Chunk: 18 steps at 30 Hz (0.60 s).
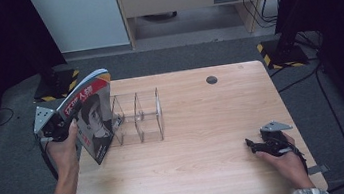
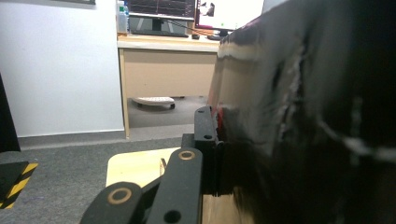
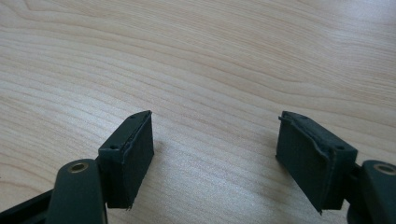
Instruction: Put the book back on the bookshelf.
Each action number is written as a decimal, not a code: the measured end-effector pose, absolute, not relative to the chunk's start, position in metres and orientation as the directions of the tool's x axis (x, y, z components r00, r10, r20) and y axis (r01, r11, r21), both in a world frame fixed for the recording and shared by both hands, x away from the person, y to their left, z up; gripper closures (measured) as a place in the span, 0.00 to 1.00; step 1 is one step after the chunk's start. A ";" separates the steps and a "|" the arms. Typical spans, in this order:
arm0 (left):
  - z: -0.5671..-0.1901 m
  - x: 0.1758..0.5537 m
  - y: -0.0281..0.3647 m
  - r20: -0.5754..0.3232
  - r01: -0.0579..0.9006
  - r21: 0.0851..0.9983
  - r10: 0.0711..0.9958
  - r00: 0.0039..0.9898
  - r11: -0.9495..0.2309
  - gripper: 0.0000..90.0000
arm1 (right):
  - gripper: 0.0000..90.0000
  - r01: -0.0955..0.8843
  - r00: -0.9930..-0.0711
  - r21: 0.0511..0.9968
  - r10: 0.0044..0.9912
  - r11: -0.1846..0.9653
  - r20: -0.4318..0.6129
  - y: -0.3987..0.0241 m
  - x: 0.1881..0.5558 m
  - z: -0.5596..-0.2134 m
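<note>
Gripping magazine (image 1: 93, 118) upright at table's (image 1: 206, 143) left edge, left gripper (image 1: 59, 130) pinches its spine — clear rack (image 1: 138, 117) just beside, slots unfilled; slotting in left to do. Right gripper (image 1: 259, 145) rests spread, holding nothing.

The magazine (image 1: 91, 118) cover bears large white Chinese characters.

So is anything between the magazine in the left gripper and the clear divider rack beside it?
Nothing visible does. The magazine, clamped upright in the left gripper, stands right at the left end of the clear rack, whose slots look empty.
</note>
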<state>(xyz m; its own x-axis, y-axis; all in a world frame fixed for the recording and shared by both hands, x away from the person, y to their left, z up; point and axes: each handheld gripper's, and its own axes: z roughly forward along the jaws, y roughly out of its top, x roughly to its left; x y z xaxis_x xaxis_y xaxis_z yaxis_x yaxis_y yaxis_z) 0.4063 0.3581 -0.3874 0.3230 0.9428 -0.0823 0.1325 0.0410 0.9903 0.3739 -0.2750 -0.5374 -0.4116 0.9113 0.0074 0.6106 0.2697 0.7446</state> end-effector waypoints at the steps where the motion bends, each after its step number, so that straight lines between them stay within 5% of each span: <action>1: -0.388 0.406 0.358 -0.082 0.133 0.990 0.943 0.323 0.040 0.93 | 0.31 0.611 -0.412 0.744 0.911 0.270 0.007 -0.275 0.374 -0.537; 18: -0.390 0.405 0.358 -0.081 0.145 0.989 0.942 0.325 0.035 0.84 | 0.31 0.610 -0.412 0.745 0.911 0.270 0.007 -0.275 0.374 -0.537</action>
<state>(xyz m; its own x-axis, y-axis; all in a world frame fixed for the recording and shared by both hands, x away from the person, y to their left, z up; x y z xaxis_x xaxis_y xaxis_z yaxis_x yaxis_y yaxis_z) 0.4053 0.3576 -0.3898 0.3248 0.9423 -0.0809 0.1449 0.0349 0.9888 0.3737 -0.2749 -0.5374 -0.4119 0.9112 0.0067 0.6103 0.2705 0.7446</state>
